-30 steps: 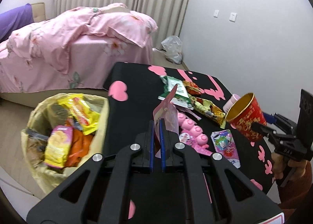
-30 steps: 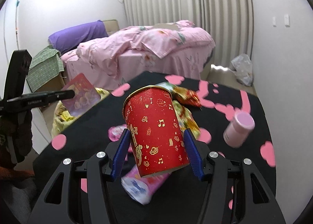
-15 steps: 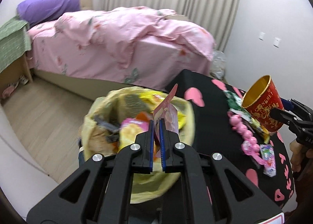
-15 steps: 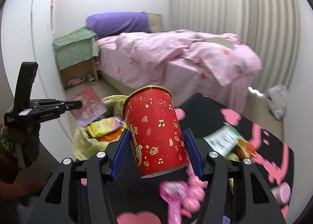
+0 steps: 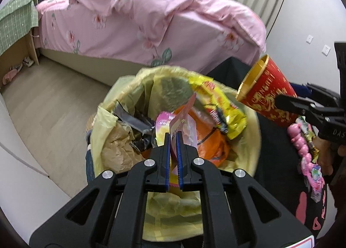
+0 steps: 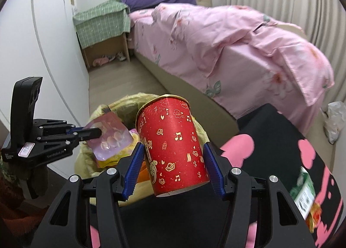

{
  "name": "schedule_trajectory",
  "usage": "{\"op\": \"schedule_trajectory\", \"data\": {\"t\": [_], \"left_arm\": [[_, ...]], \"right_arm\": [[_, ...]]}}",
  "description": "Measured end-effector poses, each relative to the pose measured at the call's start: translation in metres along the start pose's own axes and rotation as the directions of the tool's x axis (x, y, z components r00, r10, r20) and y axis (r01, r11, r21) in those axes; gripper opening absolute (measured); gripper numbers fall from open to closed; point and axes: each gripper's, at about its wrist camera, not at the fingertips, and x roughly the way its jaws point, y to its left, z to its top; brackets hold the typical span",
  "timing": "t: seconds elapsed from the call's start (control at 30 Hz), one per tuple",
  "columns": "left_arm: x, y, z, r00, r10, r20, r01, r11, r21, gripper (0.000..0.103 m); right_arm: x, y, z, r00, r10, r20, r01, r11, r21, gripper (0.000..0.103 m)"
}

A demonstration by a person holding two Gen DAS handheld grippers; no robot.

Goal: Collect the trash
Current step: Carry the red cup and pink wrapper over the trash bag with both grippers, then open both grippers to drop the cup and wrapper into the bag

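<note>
My left gripper (image 5: pixel 172 137) is shut on a flat pink snack packet (image 5: pixel 183 122), which it holds edge-up right over the trash bin (image 5: pixel 129 87). The bin has a yellow bag liner and holds several wrappers. My right gripper (image 6: pixel 173 150) is shut on a red paper cup (image 6: pixel 173 139) with gold print, tilted with its gold mouth towards the bin. In the left wrist view the red cup (image 5: pixel 266 90) hangs at the bin's right rim. The right wrist view shows the left gripper (image 6: pixel 95 133) and the pink packet (image 6: pixel 110 139) over the bin (image 6: pixel 129 100).
A black table (image 6: pixel 270 139) with pink hearts lies right of the bin and bears a pink toy strip (image 5: pixel 302 146) and a green wrapper (image 6: pixel 302 187). Behind stand a bed with a pink duvet (image 5: pixel 151 20) and a nightstand under green cloth (image 6: pixel 101 23).
Both grippers have swung left from over the table to the bin. The pink packet now hangs above the bin's contents and the red cup has come up to its rim.
</note>
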Motion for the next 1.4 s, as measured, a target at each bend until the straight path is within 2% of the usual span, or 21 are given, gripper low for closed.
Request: {"op": "schedule_trajectory", "data": {"t": [0.3,0.63,0.77,0.97,1.13,1.3,1.4], "left_arm": [[0.037,0.011,-0.002,0.997,0.013,-0.078,-0.013,1.0,-0.005,0.005],[0.041,0.013,-0.003,0.995,0.012,-0.102,-0.01,1.0,0.021,0.005],[0.036,0.011,-0.008,0.995,0.025,-0.095,-0.02,0.999,0.046,0.005],[0.03,0.015,-0.012,0.995,0.015,-0.096,-0.012,0.999,0.029,0.005],[0.03,0.016,-0.012,0.996,0.006,-0.093,-0.003,1.0,0.026,0.005],[0.033,0.017,-0.011,0.995,-0.021,-0.093,0.024,0.999,0.027,0.005],[0.034,0.018,-0.008,0.994,-0.057,-0.098,0.057,0.998,0.002,0.007]], "right_arm": [[0.056,-0.004,0.01,0.993,0.055,-0.106,-0.059,0.997,-0.042,0.054],[0.061,-0.009,0.032,0.991,0.118,-0.071,-0.119,0.993,-0.025,0.054],[0.082,0.001,0.033,0.981,0.132,-0.144,-0.141,0.989,-0.054,0.054],[0.136,0.021,0.032,0.945,0.149,-0.291,-0.189,0.975,-0.117,0.053],[0.146,0.026,0.025,0.925,0.133,-0.356,-0.199,0.967,-0.157,0.053],[0.137,0.018,0.016,0.931,0.122,-0.343,-0.179,0.974,-0.138,0.053],[0.127,0.017,0.011,0.947,0.124,-0.297,-0.168,0.978,-0.126,0.054]]}}
